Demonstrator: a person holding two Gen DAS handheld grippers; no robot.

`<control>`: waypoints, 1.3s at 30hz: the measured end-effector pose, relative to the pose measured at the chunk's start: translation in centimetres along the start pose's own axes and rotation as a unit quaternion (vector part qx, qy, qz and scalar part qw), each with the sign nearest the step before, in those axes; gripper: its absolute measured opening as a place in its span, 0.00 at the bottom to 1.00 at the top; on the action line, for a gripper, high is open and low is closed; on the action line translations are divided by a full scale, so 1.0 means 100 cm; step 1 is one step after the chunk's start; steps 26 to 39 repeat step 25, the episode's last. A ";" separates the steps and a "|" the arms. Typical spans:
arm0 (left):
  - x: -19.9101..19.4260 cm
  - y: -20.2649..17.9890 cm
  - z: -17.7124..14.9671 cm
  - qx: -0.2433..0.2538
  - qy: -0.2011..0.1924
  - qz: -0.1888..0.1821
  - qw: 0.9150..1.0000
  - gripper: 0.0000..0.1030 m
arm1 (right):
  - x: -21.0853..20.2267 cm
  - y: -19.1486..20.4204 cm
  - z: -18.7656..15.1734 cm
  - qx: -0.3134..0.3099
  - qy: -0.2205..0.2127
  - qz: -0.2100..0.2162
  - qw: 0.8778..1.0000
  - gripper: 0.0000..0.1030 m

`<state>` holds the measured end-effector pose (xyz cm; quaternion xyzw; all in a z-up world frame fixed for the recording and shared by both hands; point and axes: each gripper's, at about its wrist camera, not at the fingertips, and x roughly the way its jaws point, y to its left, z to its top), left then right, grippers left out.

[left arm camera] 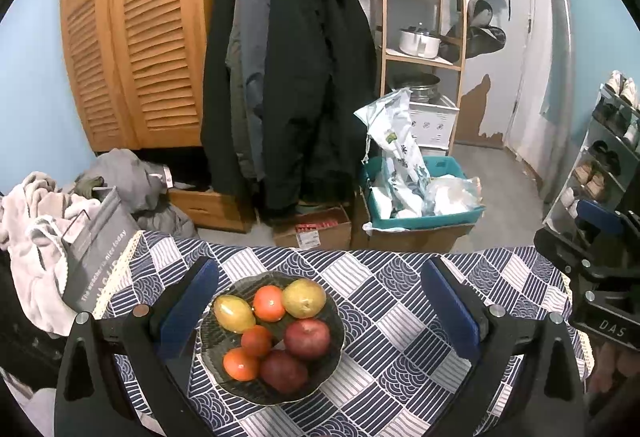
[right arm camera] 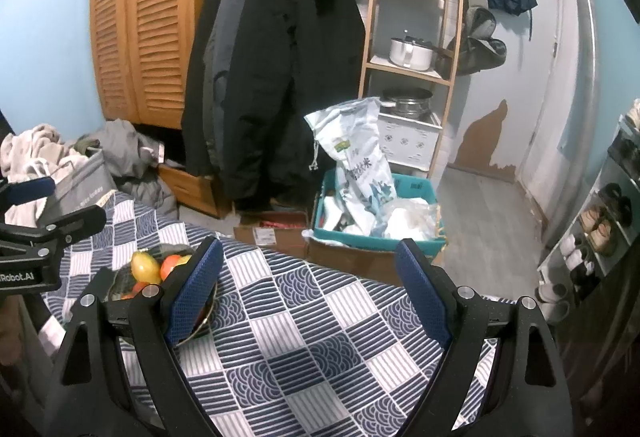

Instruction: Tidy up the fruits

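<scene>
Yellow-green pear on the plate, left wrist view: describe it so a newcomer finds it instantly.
Start at the table with the blue-and-white patterned cloth and find the dark round plate of fruit between the open left gripper's fingers. The pear sits at the plate's far right edge, beside an orange. It is the only dull yellow-green, speckled fruit; the nearby mango is glossier yellow with a reddish tinge.

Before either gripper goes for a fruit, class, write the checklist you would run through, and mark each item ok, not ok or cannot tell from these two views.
1. Left gripper open, holding nothing: ok.
2. Right gripper open, holding nothing: ok.
3. Plate lies between the left gripper's fingers: ok.
4. All seven fruits visible on the plate, including the yellow mango and the top orange: ok.
5. Bare tablecloth ahead of the right gripper for setting fruit down: ok.
6. A second container for sorted fruit: not ok, none in view.
</scene>
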<state>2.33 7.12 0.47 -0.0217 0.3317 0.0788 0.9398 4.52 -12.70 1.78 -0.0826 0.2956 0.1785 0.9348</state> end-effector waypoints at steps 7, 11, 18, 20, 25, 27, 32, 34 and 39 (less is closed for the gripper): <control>0.000 -0.002 0.000 0.006 -0.002 0.006 1.000 0.99 | 0.000 0.000 0.000 0.001 -0.001 0.000 1.000 0.84; -0.001 -0.002 -0.001 0.009 -0.006 0.008 1.000 0.99 | 0.000 0.000 0.000 0.000 -0.001 0.000 1.000 0.84; -0.001 -0.003 -0.001 0.013 -0.007 0.008 1.000 0.99 | 0.000 0.000 0.000 0.000 0.000 -0.001 1.000 0.84; -0.002 -0.004 -0.002 0.012 -0.007 0.008 1.000 0.99 | 0.000 0.000 0.000 0.000 0.000 0.000 1.000 0.84; -0.002 -0.004 -0.002 0.013 -0.008 0.006 1.000 0.99 | 0.000 0.000 0.000 0.001 0.001 -0.001 1.000 0.84; -0.002 -0.004 -0.002 0.013 -0.008 0.006 1.000 0.99 | 0.000 0.000 0.000 0.001 0.001 -0.001 1.000 0.84; -0.002 -0.004 -0.002 0.013 -0.008 0.006 1.000 0.99 | 0.000 0.000 0.000 0.001 0.001 -0.001 1.000 0.84; -0.002 -0.004 -0.002 0.013 -0.008 0.006 1.000 0.99 | 0.000 0.000 0.000 0.001 0.001 -0.001 1.000 0.84; -0.002 -0.004 -0.002 0.013 -0.008 0.006 1.000 0.99 | 0.000 0.000 0.000 0.001 0.001 -0.001 1.000 0.84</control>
